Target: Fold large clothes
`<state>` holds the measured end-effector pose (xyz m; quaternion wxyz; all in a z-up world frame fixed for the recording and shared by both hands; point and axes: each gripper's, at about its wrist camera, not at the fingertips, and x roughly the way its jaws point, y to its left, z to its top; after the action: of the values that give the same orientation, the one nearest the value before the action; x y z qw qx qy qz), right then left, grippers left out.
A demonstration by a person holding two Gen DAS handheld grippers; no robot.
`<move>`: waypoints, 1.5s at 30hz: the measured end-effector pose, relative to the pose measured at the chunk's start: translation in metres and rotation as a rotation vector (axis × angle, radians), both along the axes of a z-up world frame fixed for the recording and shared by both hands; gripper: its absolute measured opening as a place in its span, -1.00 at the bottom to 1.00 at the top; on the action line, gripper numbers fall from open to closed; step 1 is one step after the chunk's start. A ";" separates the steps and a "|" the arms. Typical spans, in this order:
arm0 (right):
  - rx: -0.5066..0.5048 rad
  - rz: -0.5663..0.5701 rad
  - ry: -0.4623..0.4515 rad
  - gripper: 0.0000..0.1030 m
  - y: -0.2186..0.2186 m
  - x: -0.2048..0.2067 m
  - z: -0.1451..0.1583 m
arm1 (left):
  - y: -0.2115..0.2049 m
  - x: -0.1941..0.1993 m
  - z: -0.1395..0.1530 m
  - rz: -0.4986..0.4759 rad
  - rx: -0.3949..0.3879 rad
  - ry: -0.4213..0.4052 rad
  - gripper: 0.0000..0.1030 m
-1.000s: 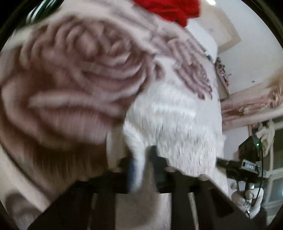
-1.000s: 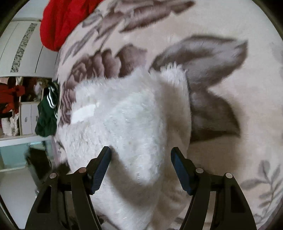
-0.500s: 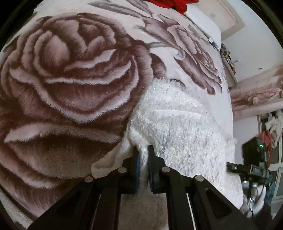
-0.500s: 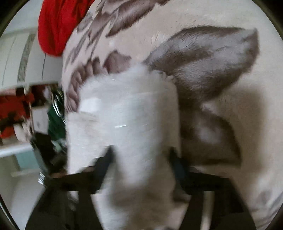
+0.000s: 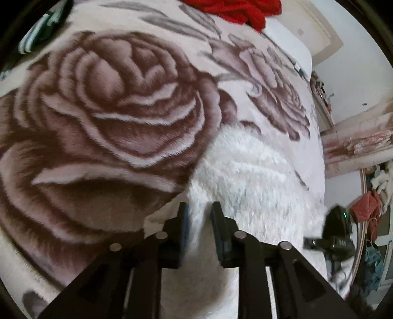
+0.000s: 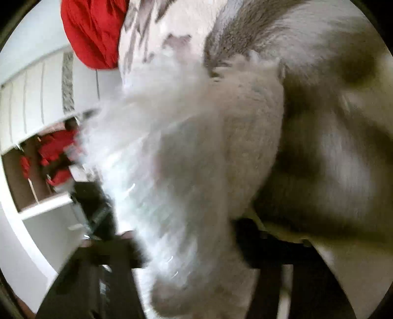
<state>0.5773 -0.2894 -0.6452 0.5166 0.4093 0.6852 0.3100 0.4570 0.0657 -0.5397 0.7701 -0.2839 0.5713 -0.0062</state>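
A: Where is the garment?

B: The white fuzzy sweater (image 5: 250, 176) lies on the rose-patterned blanket (image 5: 118, 117) of the bed, filling the lower middle and lower right of the left wrist view. In the right wrist view it sweeps across the centre, badly blurred.

A: And the tongs?

B: The left tongs (image 5: 199, 220) stand a little apart, with a ridge of the sweater's edge between the pads; I judge them slack rather than clenched on it. The right tongs (image 6: 189, 243) are smeared, with sweater bulging between the fingers (I cannot tell whether they grip it).

A: How will it handle?

B: Soft, light and floppy, I'd guess, with long pile that can slip through a shallow pinch. It should drape rather than hold a crease. Best to take a full bite of the edge or a corner, both layers together, not just the fluff.

A: Anything nearby?

B: A red garment (image 5: 235, 11) sits at the top of the frame, well apart from the sweater.
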 end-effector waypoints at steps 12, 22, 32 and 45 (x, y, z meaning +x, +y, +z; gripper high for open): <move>0.409 -0.803 0.406 -0.32 -0.037 -0.226 0.001 | 0.024 -0.121 0.078 0.122 0.140 -0.060 0.68; -0.032 -0.427 0.377 0.14 -0.071 -0.260 -0.006 | -0.061 -0.151 0.016 0.034 0.135 0.023 0.69; -0.260 -0.024 -0.159 0.37 -0.066 -0.127 0.105 | -0.063 -0.151 0.022 0.029 0.169 0.005 0.69; -0.228 -0.005 -0.214 -0.89 -0.002 -0.096 0.151 | -0.081 -0.178 0.053 0.012 0.174 0.005 0.69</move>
<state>0.4818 -0.2911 -0.4937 0.6304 0.3145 0.6560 0.2708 0.2792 -0.0154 -0.4869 0.7903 -0.2195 0.5701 0.0487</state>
